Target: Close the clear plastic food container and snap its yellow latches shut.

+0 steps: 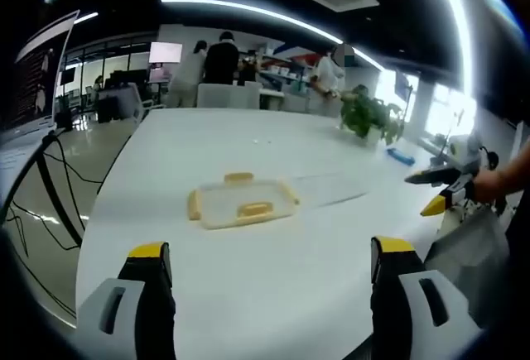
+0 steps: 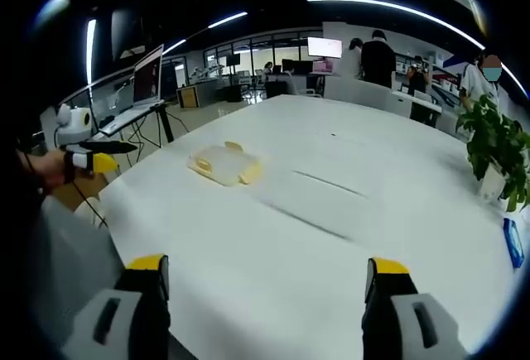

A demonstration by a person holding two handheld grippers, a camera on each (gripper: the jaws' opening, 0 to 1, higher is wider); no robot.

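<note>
- We see the left gripper [image 1: 269, 273] held low over the near edge of a long white table [image 1: 331, 145], its yellow-tipped jaws spread wide and grasping nothing.
- The clear food container [image 1: 240, 203] lies flat on the table beyond those jaws, a little left of centre, lid on; yellow latches [image 1: 255, 209] show at its near, far and left sides. We cannot tell whether they are snapped down.
- Bare white tabletop surrounds the container on every side, well apart from either table edge.
- The right gripper [image 2: 265, 294] also hangs above the near edge, jaws released and wide apart; from its view the container [image 2: 224, 164] sits far off to the left, with broad open surface between.
- In the left gripper view the right gripper [image 1: 443, 186] enters at the right edge, in a hand.
- A potted plant [image 2: 495, 149] stands near the table's far right edge, a blue object [image 2: 513, 242] just beside it.
- People stand at desks beyond the far end.
</note>
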